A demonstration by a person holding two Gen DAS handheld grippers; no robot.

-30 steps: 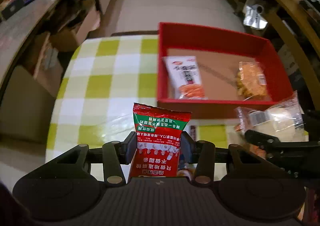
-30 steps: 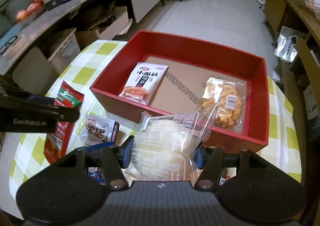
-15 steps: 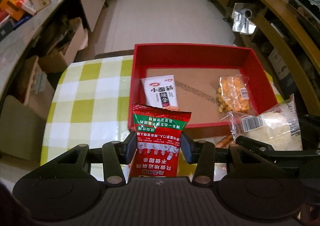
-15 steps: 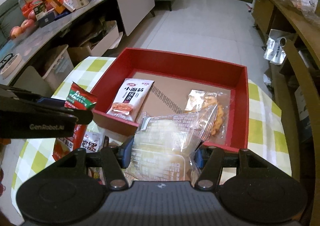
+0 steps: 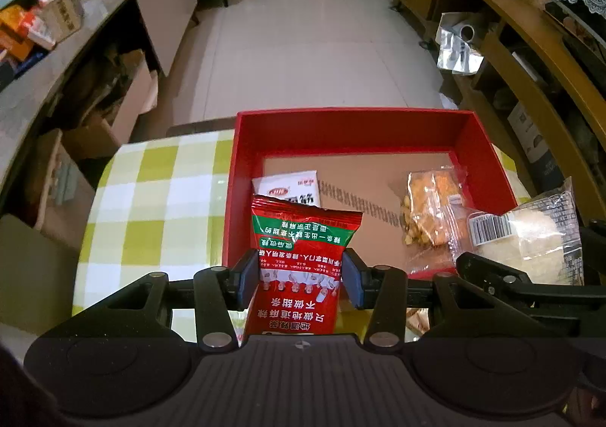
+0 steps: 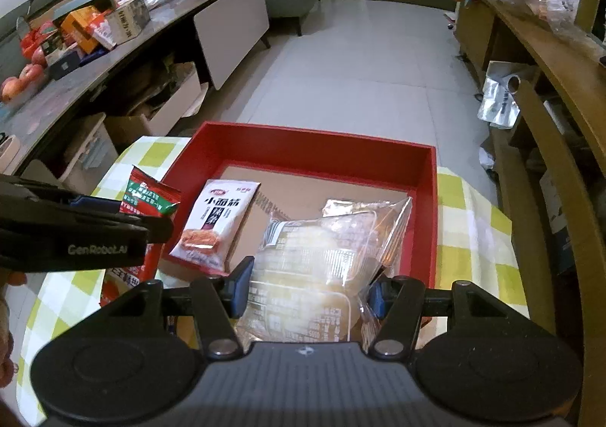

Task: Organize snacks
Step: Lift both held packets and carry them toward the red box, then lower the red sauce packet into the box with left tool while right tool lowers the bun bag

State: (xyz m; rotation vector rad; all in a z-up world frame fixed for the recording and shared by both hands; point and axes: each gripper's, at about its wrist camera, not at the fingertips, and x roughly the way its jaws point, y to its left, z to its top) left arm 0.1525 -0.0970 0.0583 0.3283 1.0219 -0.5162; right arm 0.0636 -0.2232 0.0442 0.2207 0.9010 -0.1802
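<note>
Ahead of both grippers, the red box (image 5: 348,131) holds a white packet (image 6: 216,222) and an orange snack bag (image 5: 428,207). Right gripper (image 6: 308,285) pinches a clear bread pack (image 6: 322,264), left gripper (image 5: 301,277) a red packet (image 5: 303,249); more packets seemingly remain on the desk (image 5: 151,200).

A table (image 5: 151,200) under a green-and-white checked cloth carries everything here, its rounded edge dropping off to the left. On it sits 1 red box (image 5: 352,124), open-topped, pushed toward the far right side, with a brown cardboard floor inside. Near the front edge, just beside the box's near wall, lie a few small snack packets (image 6: 125,275), mostly hidden, their count hard to tell. The cloth to the left of the box shows bare checks.
</note>
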